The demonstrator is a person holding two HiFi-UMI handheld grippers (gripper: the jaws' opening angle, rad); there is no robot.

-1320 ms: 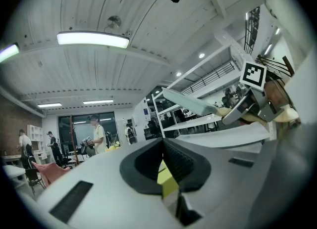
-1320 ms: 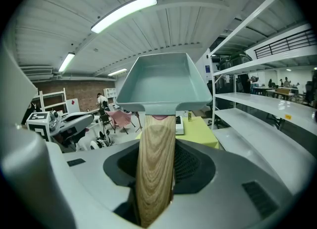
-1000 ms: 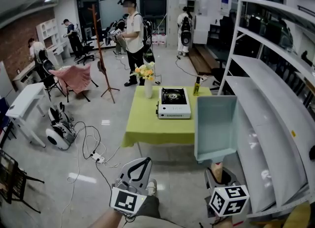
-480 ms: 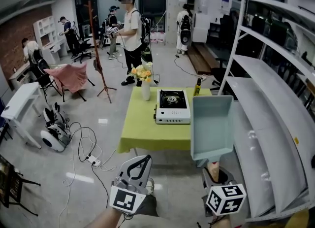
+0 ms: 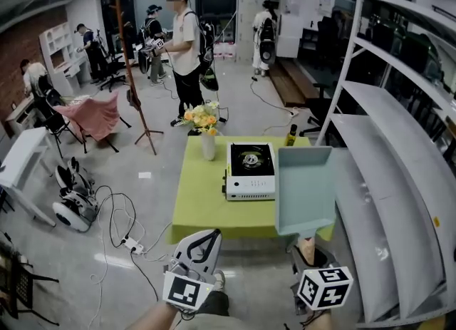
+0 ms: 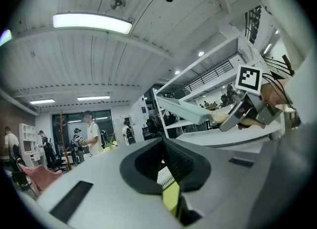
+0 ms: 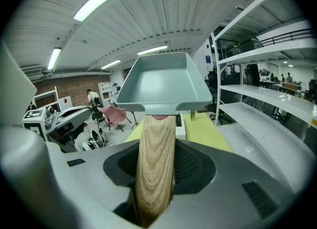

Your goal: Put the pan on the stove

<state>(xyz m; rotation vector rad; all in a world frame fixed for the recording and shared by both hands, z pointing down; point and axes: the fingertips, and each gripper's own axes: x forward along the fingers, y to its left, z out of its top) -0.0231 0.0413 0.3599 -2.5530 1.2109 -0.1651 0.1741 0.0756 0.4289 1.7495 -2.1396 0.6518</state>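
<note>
From the head view: the right claw is clamped on the pan's wooden handle. The pale square pan is up in the air, and it covers the near right corner of the green table from this angle. The stove sits right of the middle of the tabletop, toward the far edge, with nothing on its burner. A vase of flowers stands by the far left corner and a bottle by the far right. The left claw hangs low on the left, short of the near edge.

Over to the left gripper view: the left claw has its jaws drawn together with only a thin slit between them and nothing in it. The pan shows off to the right, held out level by the right claw.

Right gripper view now: both jaws press on the wooden handle, which runs straight out between them. The pan sits level at the end of it. Beneath it lie the table and a sliver of the stove.
</note>
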